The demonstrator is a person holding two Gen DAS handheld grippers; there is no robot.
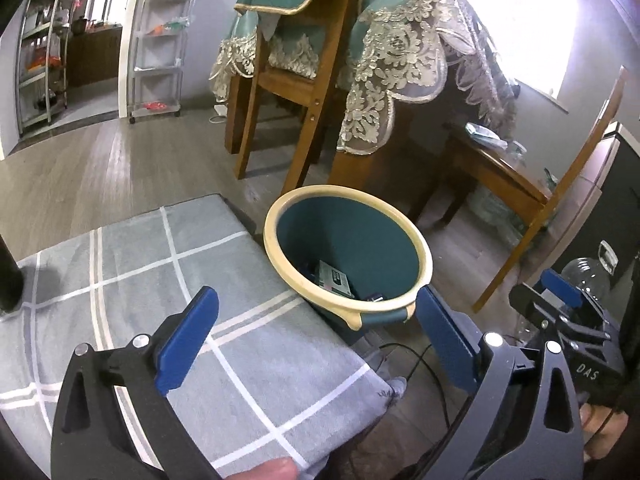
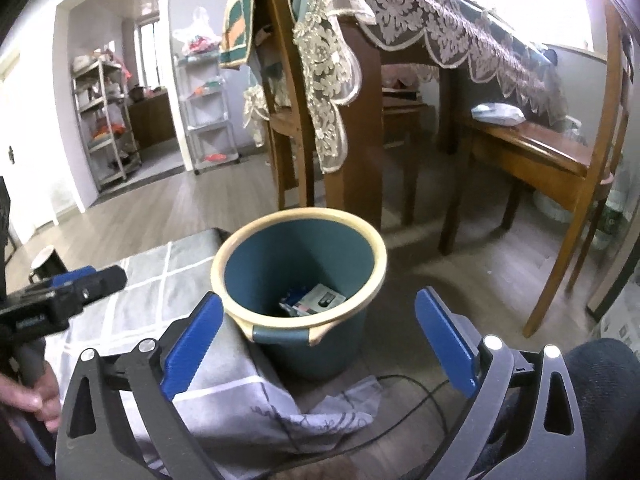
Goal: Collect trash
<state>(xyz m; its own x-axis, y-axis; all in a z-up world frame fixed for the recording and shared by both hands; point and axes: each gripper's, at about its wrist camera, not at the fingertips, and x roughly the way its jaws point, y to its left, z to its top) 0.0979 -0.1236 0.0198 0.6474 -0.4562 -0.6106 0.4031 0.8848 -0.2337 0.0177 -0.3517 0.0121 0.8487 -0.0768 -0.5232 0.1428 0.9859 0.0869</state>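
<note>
A teal trash bin with a cream rim (image 1: 416,244) (image 2: 236,248) stands on the floor beside a low table. Inside it lie a small printed box (image 1: 335,280) (image 2: 320,300) and other bits of trash. My left gripper (image 1: 316,344) is open and empty, above the table's corner next to the bin. My right gripper (image 2: 320,340) is open and empty, just in front of the bin. The right gripper also shows in the left wrist view (image 1: 560,296), at the right edge. The left gripper shows at the left of the right wrist view (image 2: 80,280).
The low table carries a grey checked cloth (image 1: 160,280) (image 2: 152,280). A dining table with a lace cloth (image 1: 400,60) (image 2: 440,20) and wooden chairs (image 1: 312,100) stand behind the bin. A black cable (image 2: 400,400) lies on the floor. A clear plastic bottle (image 1: 588,276) shows at the right.
</note>
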